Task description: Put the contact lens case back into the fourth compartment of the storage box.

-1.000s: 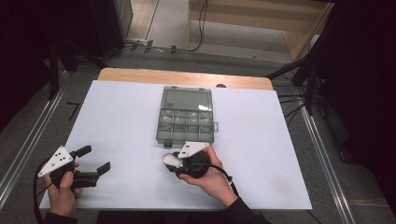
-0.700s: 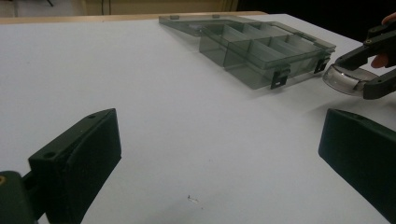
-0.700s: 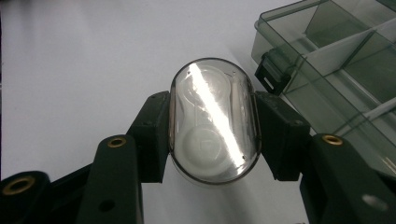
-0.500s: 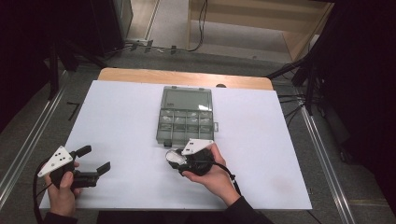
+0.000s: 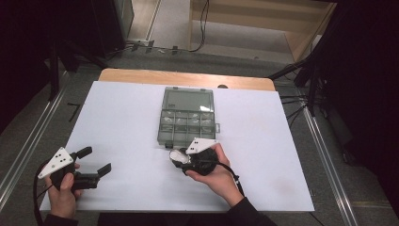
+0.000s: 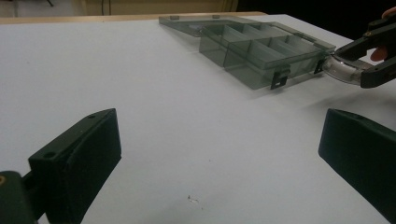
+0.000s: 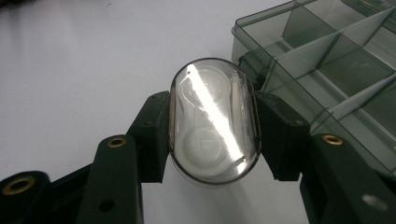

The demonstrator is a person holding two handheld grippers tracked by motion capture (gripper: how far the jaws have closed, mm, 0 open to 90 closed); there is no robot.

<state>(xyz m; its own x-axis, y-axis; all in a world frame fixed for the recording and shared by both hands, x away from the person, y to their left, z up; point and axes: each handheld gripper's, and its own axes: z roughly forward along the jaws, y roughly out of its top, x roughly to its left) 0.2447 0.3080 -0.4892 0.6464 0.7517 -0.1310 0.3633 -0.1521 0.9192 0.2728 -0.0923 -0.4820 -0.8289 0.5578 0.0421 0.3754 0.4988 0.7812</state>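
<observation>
Nearest the person, at the front left corner of the counter (image 5: 127,117), the left gripper (image 5: 96,160) lies low in the left hand (image 5: 63,190), its two black jaws spread wide with nothing between them. In the left gripper view the jaws stand at either edge over bare white surface.

A little farther in, near the middle of the front edge, the right hand (image 5: 214,172) holds the right gripper (image 5: 178,157). Its jaws are clamped on one clear oval case (image 7: 214,121). In the right gripper view the two pads press on the long sides of the case, one on each side, so the case sits squarely between them and sticks out past the fingertips. The case is transparent with rounded ends, and two round white wells show inside it, one above the other in that view; a bright streak of glare runs across its lid. In the left gripper view the case hangs clear of the surface.

Just beyond the case lies one smoky-grey compartment box (image 5: 187,117), opened flat, with its lid folded back toward the far side. The held case is just beside the box's near edge, close to its front corner and one of its two latches (image 6: 279,79); whether they touch I cannot tell. The box's tray is split by dividers into small cells in two rows.

Beyond the white sheet, a wooden strip (image 5: 188,77) of the counter shows along the far edge.
</observation>
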